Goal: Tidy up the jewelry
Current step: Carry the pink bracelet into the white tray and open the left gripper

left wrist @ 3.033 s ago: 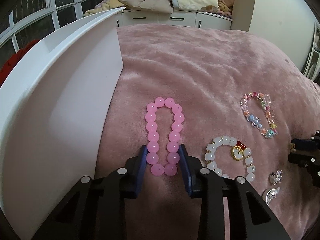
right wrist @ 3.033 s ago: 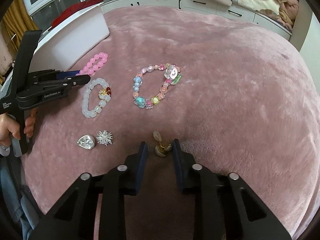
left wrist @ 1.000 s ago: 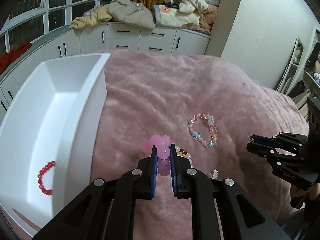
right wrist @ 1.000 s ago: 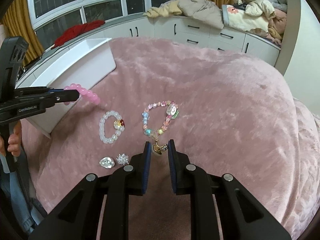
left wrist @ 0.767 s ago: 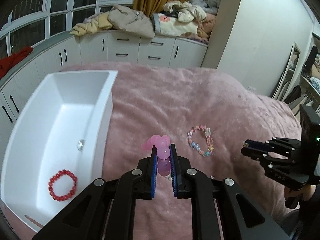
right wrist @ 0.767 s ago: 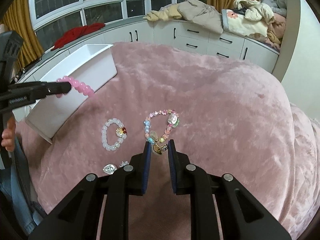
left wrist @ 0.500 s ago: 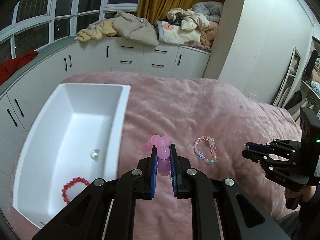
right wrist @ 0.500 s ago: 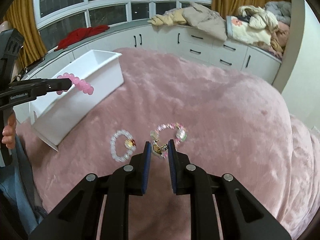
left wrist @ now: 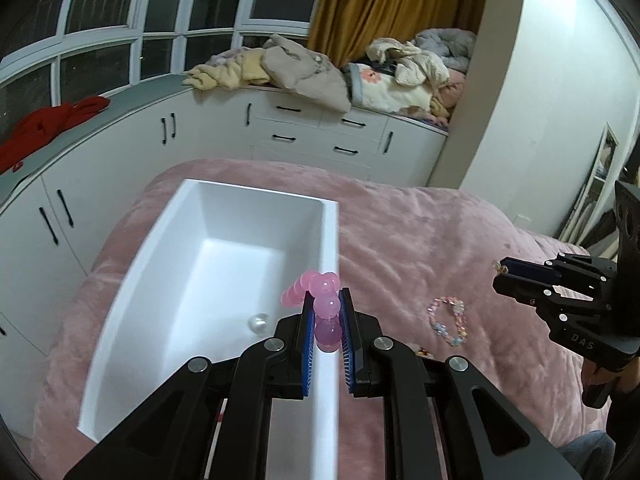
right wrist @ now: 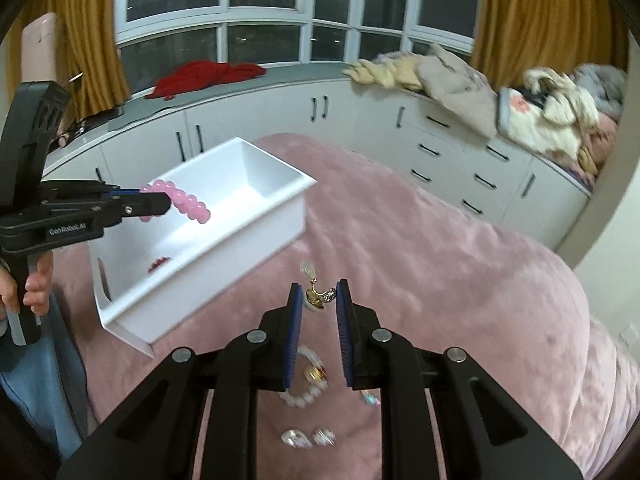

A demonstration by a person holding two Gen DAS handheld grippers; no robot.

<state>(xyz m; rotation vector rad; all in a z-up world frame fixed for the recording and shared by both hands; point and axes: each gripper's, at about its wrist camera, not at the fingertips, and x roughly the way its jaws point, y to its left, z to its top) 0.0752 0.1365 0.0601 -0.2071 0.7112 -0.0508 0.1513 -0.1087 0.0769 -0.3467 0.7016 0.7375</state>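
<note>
My left gripper (left wrist: 326, 300) is shut on a pink bead bracelet (left wrist: 316, 292) and holds it in the air above the right wall of the white box (left wrist: 224, 220). From the right wrist view the bracelet (right wrist: 188, 202) hangs over the box (right wrist: 256, 224). A red bracelet (right wrist: 159, 263) and a clear bead (left wrist: 258, 323) lie inside the box. My right gripper (right wrist: 318, 300) is shut on a gold earring (right wrist: 318, 294), held high over the pink bed.
On the pink blanket (left wrist: 420, 240) lie a multicolour bead bracelet (left wrist: 447, 320), a white bead bracelet (right wrist: 306, 384) and small silver pieces (right wrist: 306, 438). White cabinets (left wrist: 320, 136) with piled clothes stand behind the bed.
Both grippers closed on their pieces and lifted them off the blanket. My left gripper carried the pink bracelet left, over the white box. My right gripper rose with the earring.
</note>
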